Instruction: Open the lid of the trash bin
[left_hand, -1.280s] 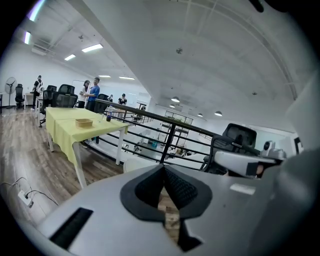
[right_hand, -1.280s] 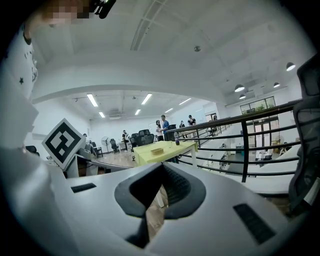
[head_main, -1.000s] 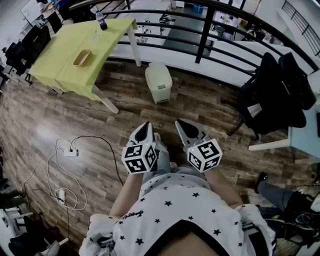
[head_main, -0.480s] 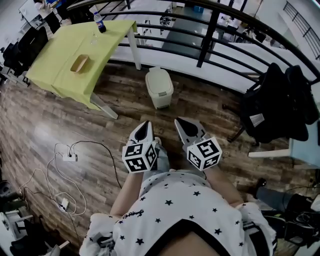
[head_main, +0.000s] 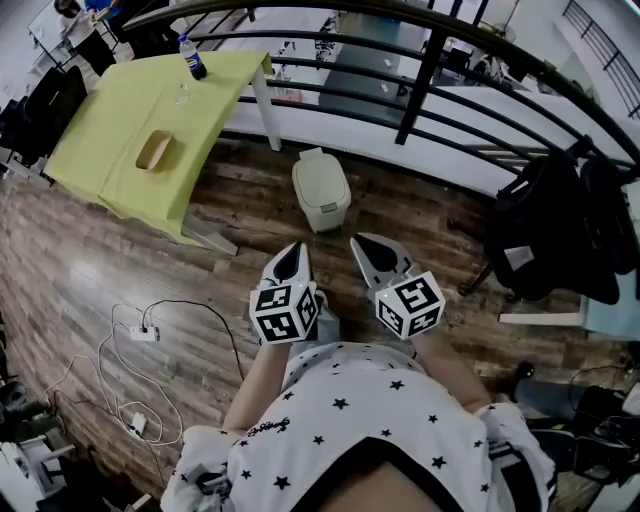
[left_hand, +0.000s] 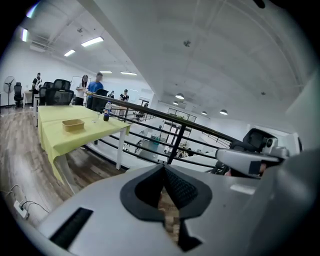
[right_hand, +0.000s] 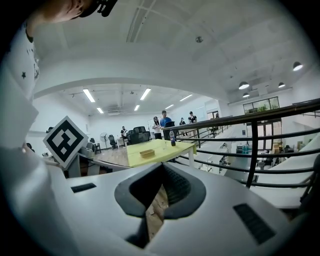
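Observation:
A cream trash bin (head_main: 322, 192) stands on the wooden floor by the railing, its lid down. It shows only in the head view. Both grippers are held close to my body, well short of the bin. My left gripper (head_main: 292, 251) points toward the bin's near side, jaws together with nothing between them. My right gripper (head_main: 369, 245) is level with it to the right, also shut and empty. In the left gripper view the left gripper (left_hand: 163, 168) looks out over the railing, and the right gripper (right_hand: 162, 165) does the same in the right gripper view.
A table with a yellow cloth (head_main: 110, 130) stands left of the bin, carrying a bottle (head_main: 192, 60) and a small tray (head_main: 153, 150). A black railing (head_main: 430, 60) runs behind the bin. Dark jackets (head_main: 560, 230) hang at right. Cables and a power strip (head_main: 140, 335) lie on the floor at left.
The view has shifted forward: the bin and table sit a little lower and nearer in the head view. Both grippers stay shut in front of my body.

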